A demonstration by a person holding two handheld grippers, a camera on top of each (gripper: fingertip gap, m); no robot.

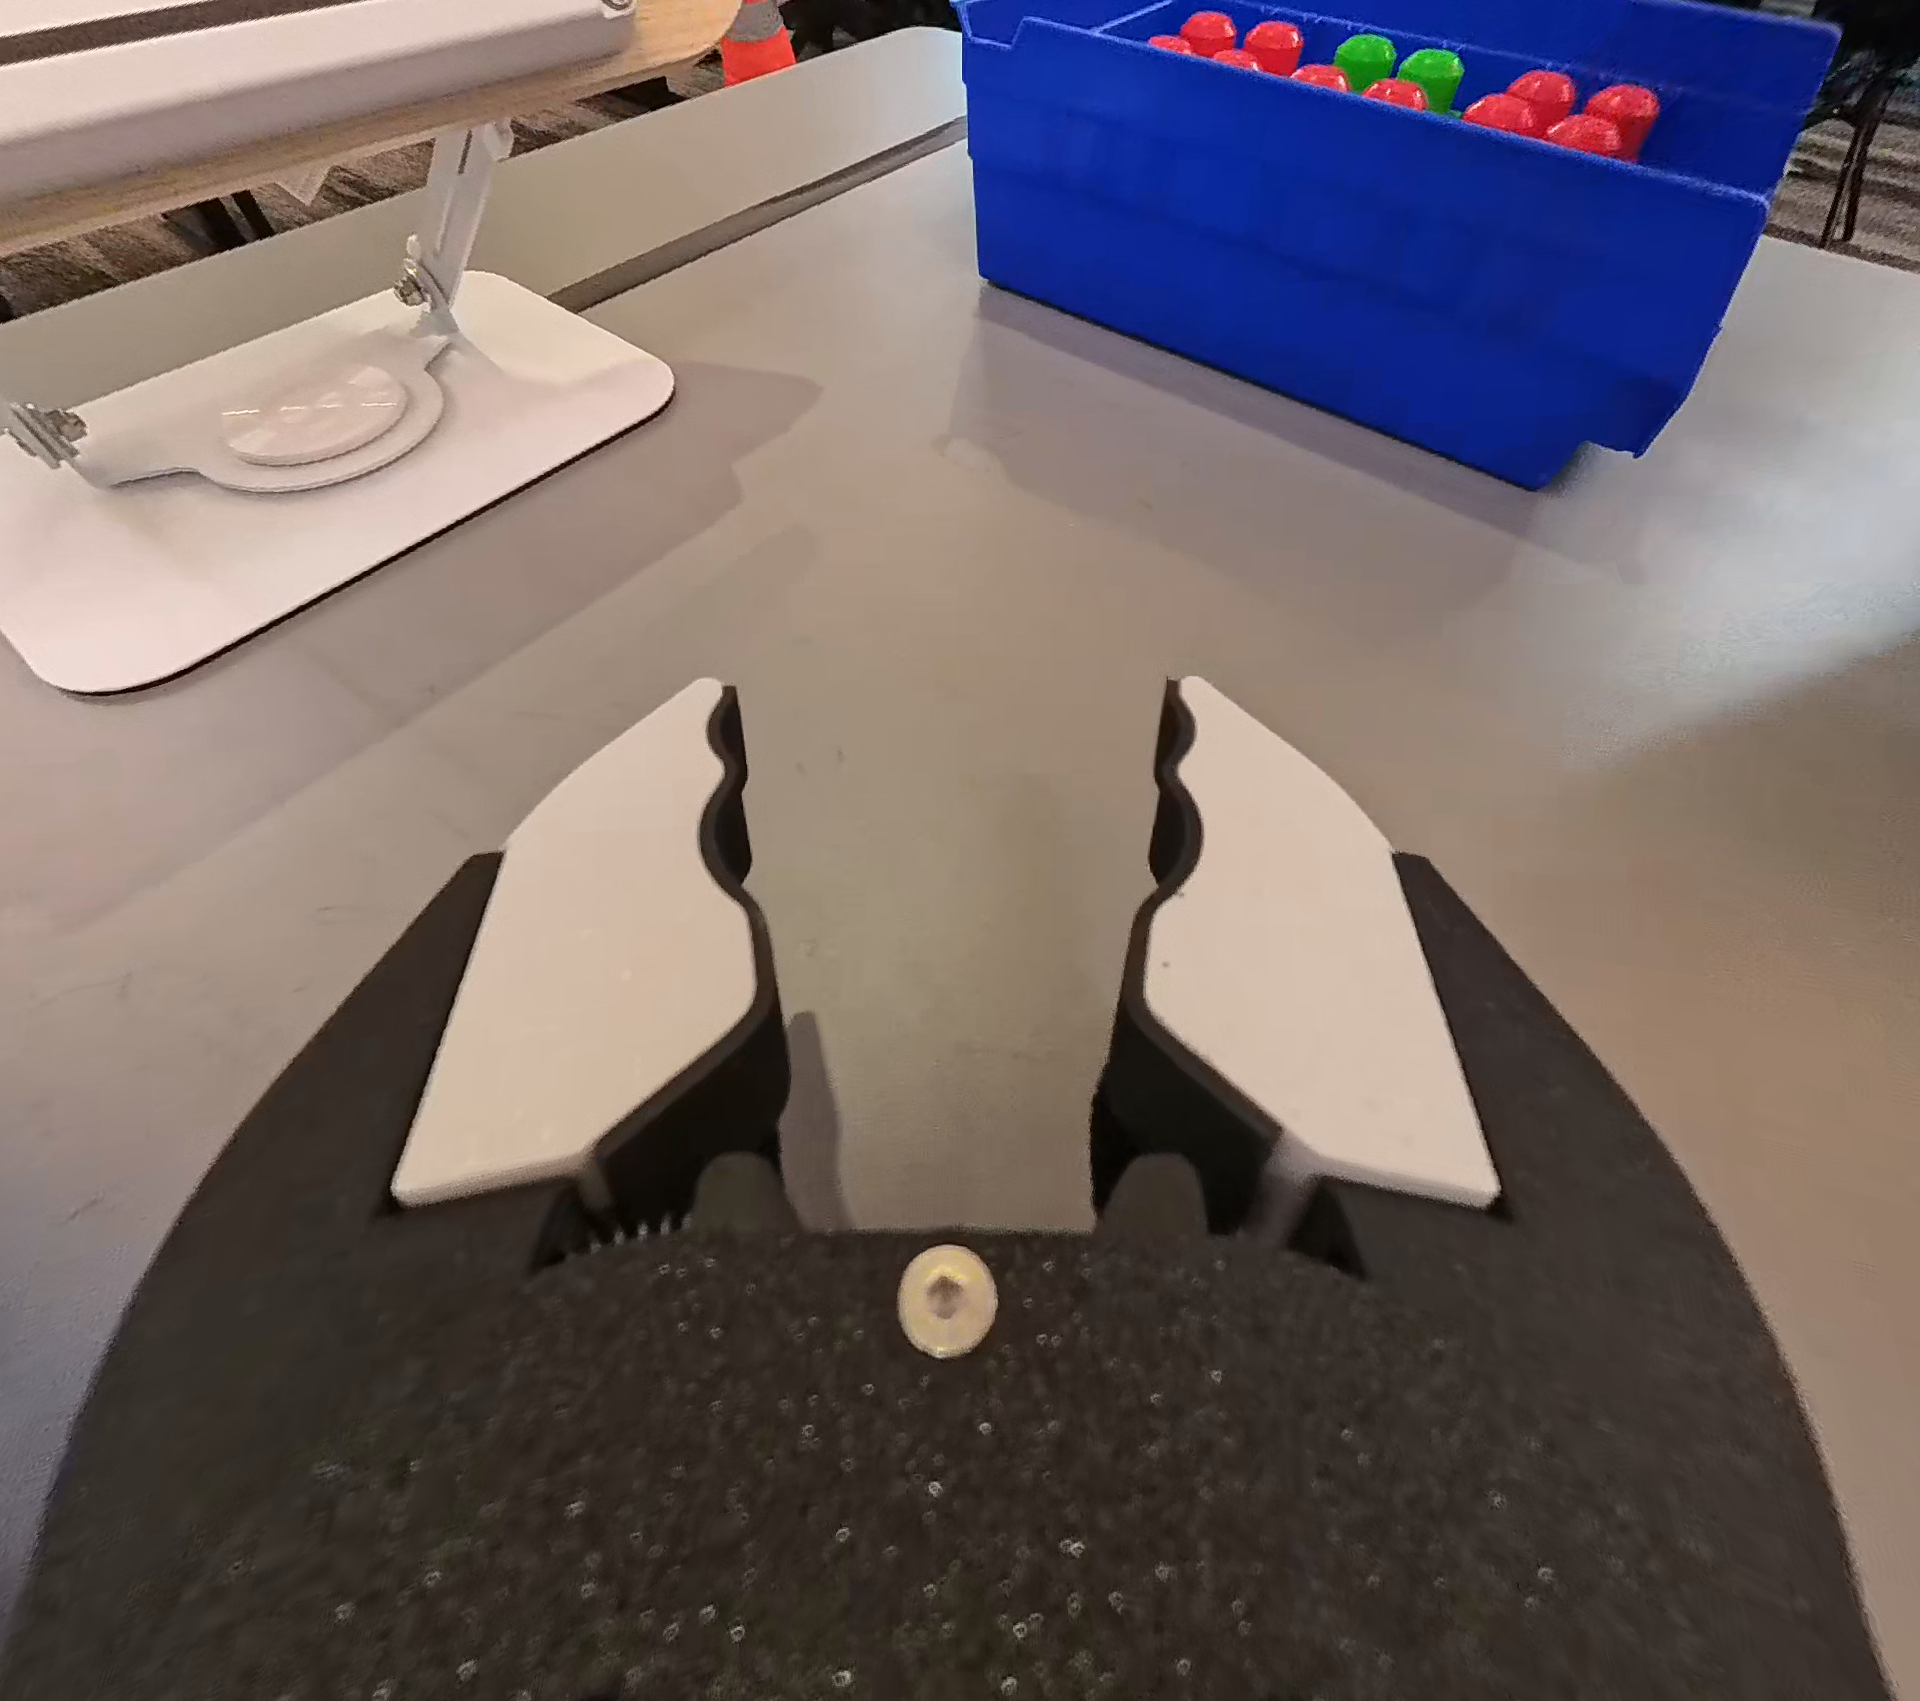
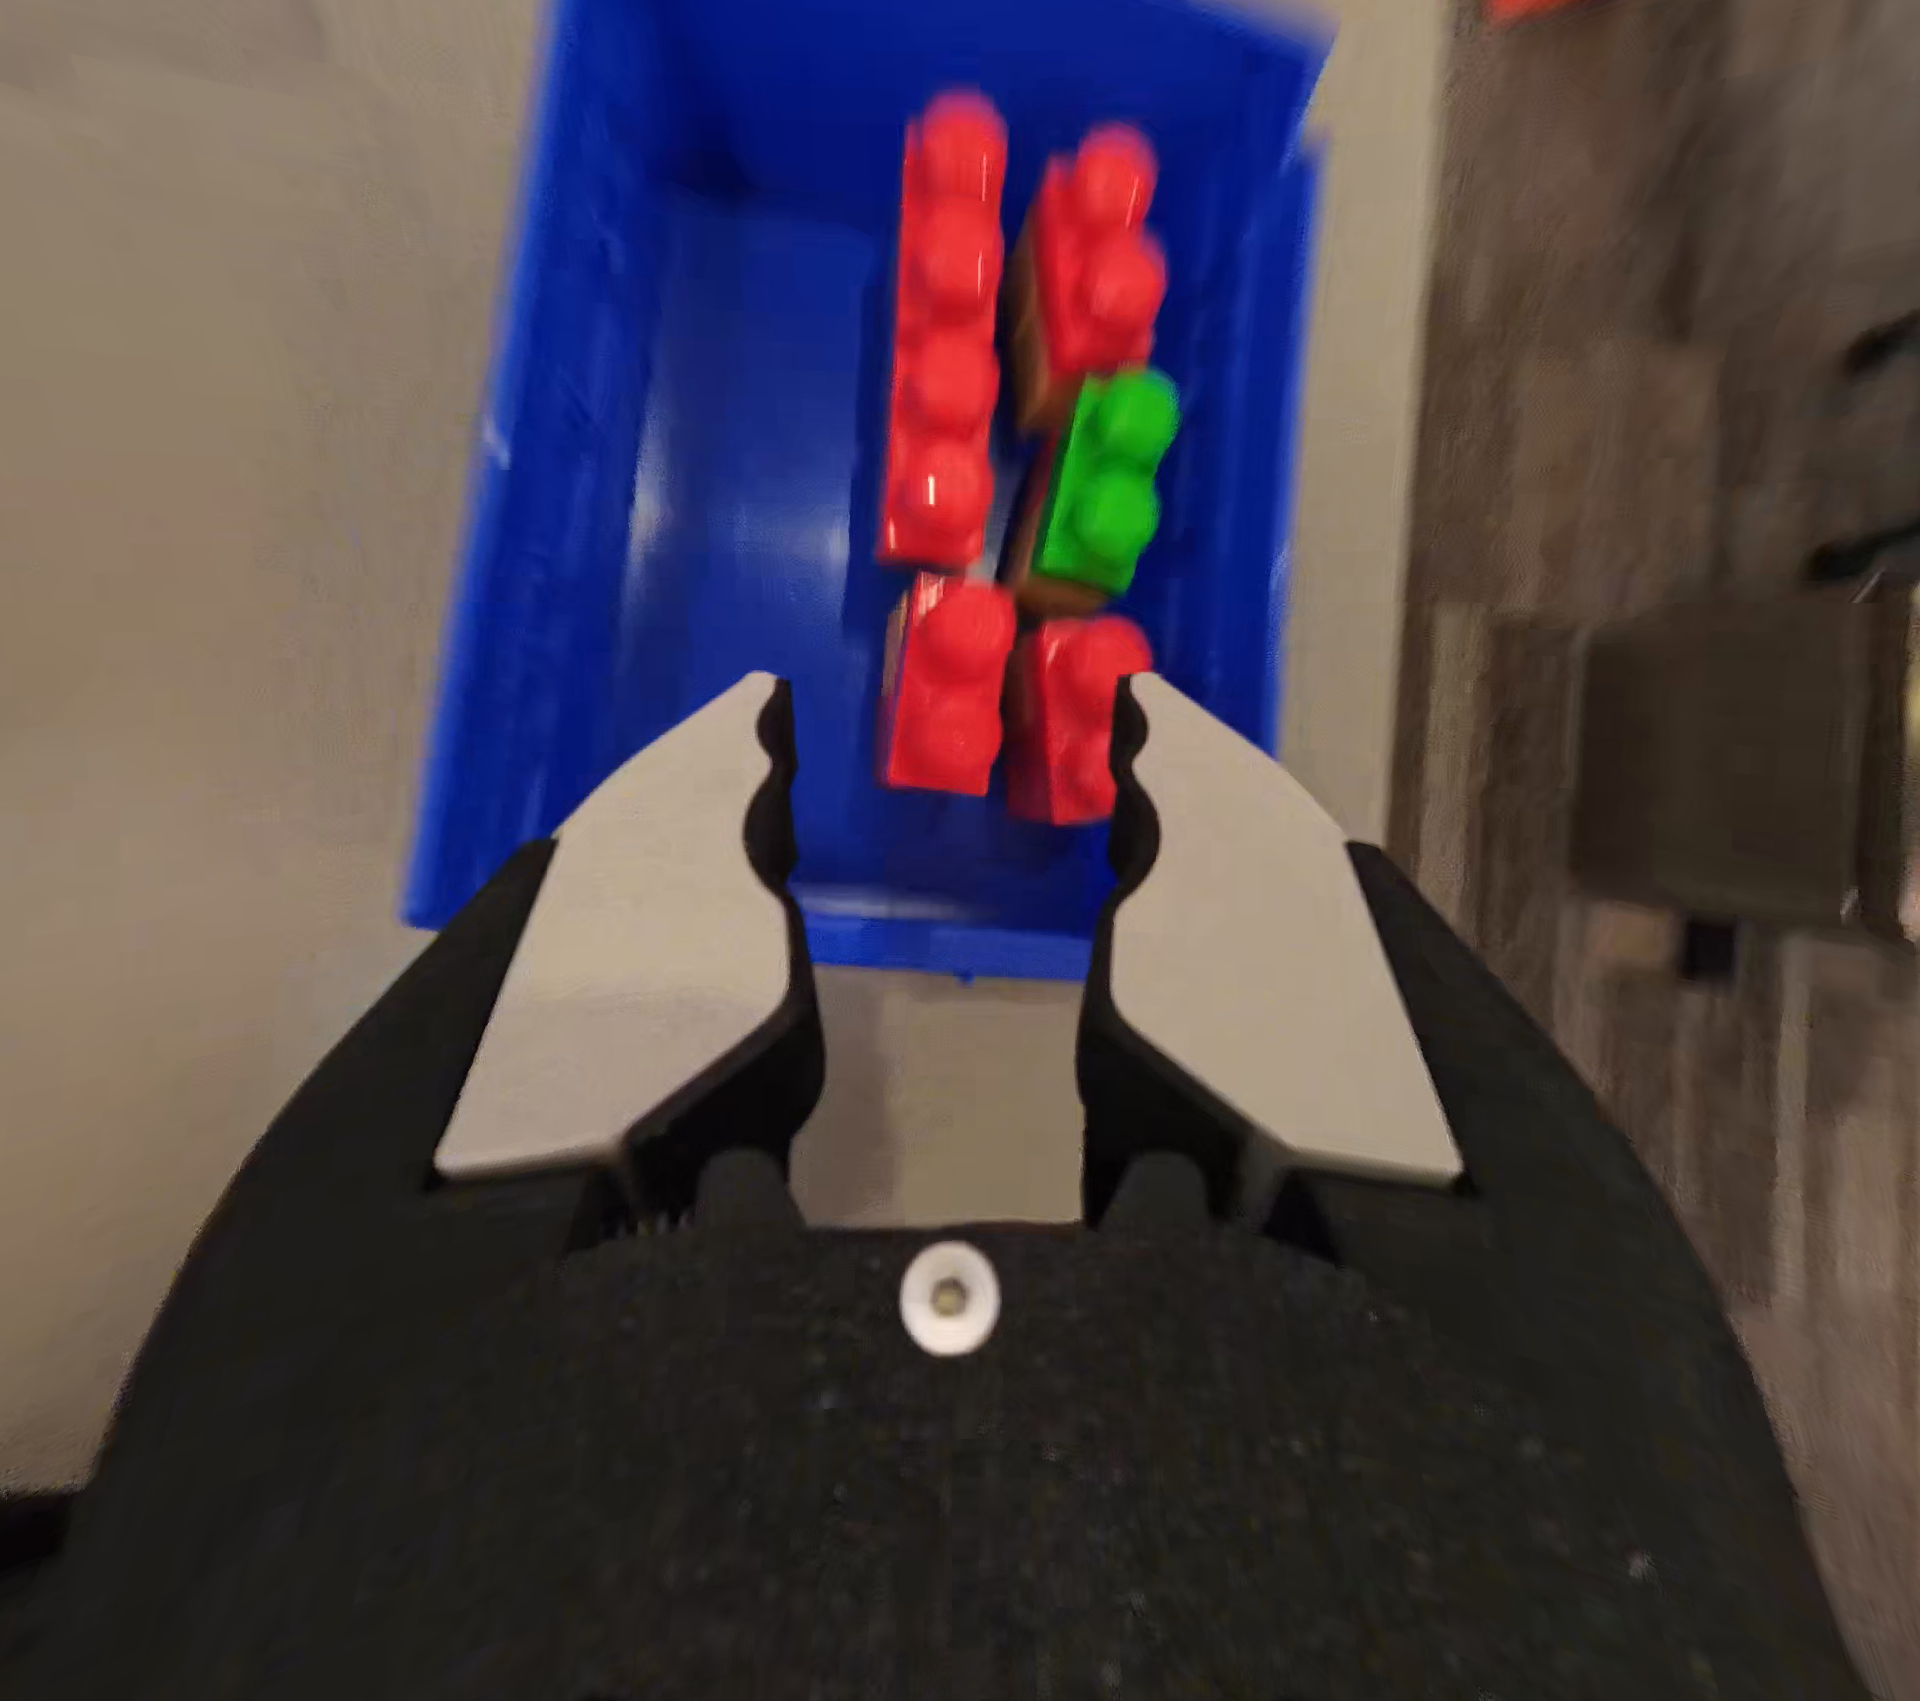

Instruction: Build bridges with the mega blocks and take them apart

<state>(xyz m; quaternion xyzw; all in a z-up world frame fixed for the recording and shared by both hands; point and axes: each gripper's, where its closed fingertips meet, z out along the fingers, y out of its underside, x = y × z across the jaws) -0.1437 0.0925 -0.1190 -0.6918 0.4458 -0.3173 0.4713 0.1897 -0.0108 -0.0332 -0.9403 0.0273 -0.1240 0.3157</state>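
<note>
Grey table point(image 1: 935, 508) lies under my left claw point(image 1: 951, 695), spread wide and empty, while my right claw point(image 2: 951, 690), also wide and empty, hovers over the blue bin point(image 2: 727, 301) holding red blocks point(image 2: 940, 363) and a green block point(image 2: 1101, 477).

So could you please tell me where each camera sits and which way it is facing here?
Left wrist view: low over the grey table, looking level at the blue plastic bin and white document stand; open left gripper shows.
Right wrist view: above the bin, looking down at red and green blocks; open right gripper shows.
Both share bin and blocks.
</note>
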